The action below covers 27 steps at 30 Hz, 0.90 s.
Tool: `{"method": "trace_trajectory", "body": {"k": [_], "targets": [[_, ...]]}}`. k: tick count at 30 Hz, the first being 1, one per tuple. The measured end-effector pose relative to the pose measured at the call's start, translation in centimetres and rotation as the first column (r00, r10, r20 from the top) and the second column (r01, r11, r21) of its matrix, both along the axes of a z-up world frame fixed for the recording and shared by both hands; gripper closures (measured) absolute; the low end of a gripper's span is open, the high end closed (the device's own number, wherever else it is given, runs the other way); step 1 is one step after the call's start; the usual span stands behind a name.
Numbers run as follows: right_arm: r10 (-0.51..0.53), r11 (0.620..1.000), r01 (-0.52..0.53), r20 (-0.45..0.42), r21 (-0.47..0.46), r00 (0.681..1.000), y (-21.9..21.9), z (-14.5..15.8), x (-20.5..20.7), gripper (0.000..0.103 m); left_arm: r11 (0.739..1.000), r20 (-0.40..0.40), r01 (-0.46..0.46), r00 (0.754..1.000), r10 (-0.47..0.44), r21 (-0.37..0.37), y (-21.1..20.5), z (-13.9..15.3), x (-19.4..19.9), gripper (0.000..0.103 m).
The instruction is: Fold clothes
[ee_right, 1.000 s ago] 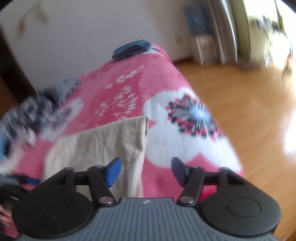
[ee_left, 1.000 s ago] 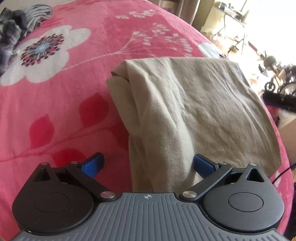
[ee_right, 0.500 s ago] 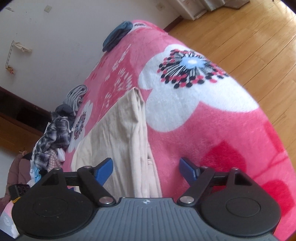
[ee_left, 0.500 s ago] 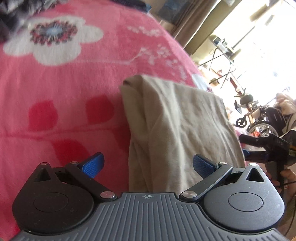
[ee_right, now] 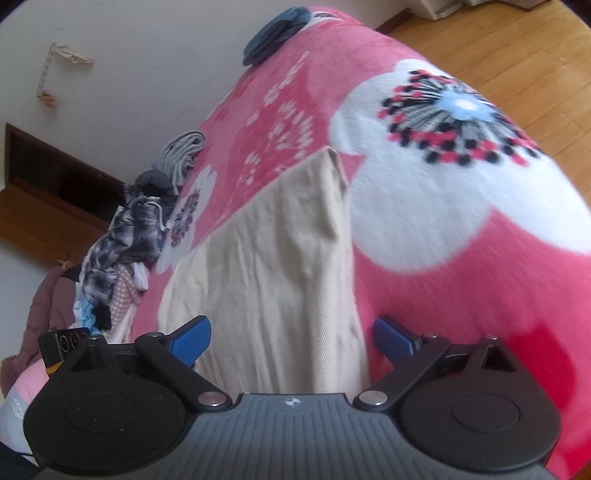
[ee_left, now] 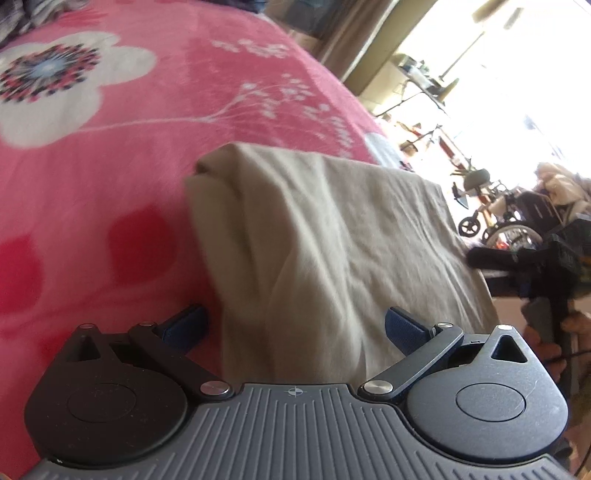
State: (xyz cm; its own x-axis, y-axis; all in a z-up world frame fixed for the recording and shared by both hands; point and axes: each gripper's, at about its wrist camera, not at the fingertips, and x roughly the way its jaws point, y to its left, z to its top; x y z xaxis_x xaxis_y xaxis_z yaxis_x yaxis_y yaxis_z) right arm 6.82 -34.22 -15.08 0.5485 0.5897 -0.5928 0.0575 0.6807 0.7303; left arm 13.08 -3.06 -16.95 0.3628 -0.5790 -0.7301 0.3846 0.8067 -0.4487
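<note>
A folded beige garment (ee_left: pixel 332 240) lies on the pink flowered blanket (ee_left: pixel 129 147) of a bed. My left gripper (ee_left: pixel 295 326) hovers at its near left edge, jaws wide apart, the cloth's folded side running between the blue pads untouched. In the right wrist view the same beige garment (ee_right: pixel 273 266) stretches away from my right gripper (ee_right: pixel 291 338), whose jaws are opening wide over its near right edge; the pads do not press on it. The right gripper (ee_left: pixel 535 266) also shows at the far right of the left wrist view, held by a hand.
A heap of unfolded clothes (ee_right: pixel 122 251) lies along the bed's far side, with a striped grey piece (ee_right: pixel 183 153) and a folded blue piece (ee_right: pixel 275 31) further up. Wooden floor (ee_right: pixel 517 48) lies beyond the bed's edge. A wheelchair (ee_left: pixel 509 218) stands by the bright window.
Both grippers have dropped closer to the beige garment's near edge. The right gripper's jaws have spread wider. The garment lies where it was.
</note>
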Motion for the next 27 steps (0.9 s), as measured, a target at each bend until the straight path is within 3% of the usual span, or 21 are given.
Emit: {"method": "trace_trajectory", "body": {"k": [4,8,13,19,21,23,27], "targets": [[0.0,0.999,-0.001,0.021,0.035,1.0,0.4,-0.6,2.2,0.005,0.999,0.026,0.029,0.999,-0.029,-0.014,-0.7,-0.6,0.8,0.0],[0.061,0.998,-0.062,0.034,0.009,0.998,0.8,-0.7,1.9,0.006,0.996,-0.029,0.04,0.999,-0.043,-0.075,0.5,-0.7,0.1,0.001],[0.105,0.992,-0.106,0.015,0.074,0.994,0.0,-1.4,0.4,0.007,0.991,-0.051,0.05,0.997,-0.056,-0.127,0.9,-1.4,-0.1,0.0],[0.136,0.983,-0.136,0.01,0.126,0.991,0.6,-2.3,3.4,0.005,0.976,-0.094,0.024,0.995,-0.045,-0.218,0.9,-2.1,1.7,0.001],[0.15,0.981,-0.15,0.013,0.122,0.989,0.5,-2.1,2.8,0.01,0.972,-0.098,0.039,0.993,-0.063,-0.23,1.6,-2.0,1.0,0.006],[0.162,0.977,-0.16,-0.007,0.141,0.987,0.0,-2.2,1.5,0.024,0.968,-0.113,0.051,0.99,-0.081,-0.245,2.2,-2.2,0.5,0.007],[0.162,0.966,-0.153,-0.026,0.207,0.986,-0.7,-3.2,0.6,0.032,0.965,-0.118,0.054,0.989,-0.086,-0.255,1.9,-2.6,0.3,0.004]]}}
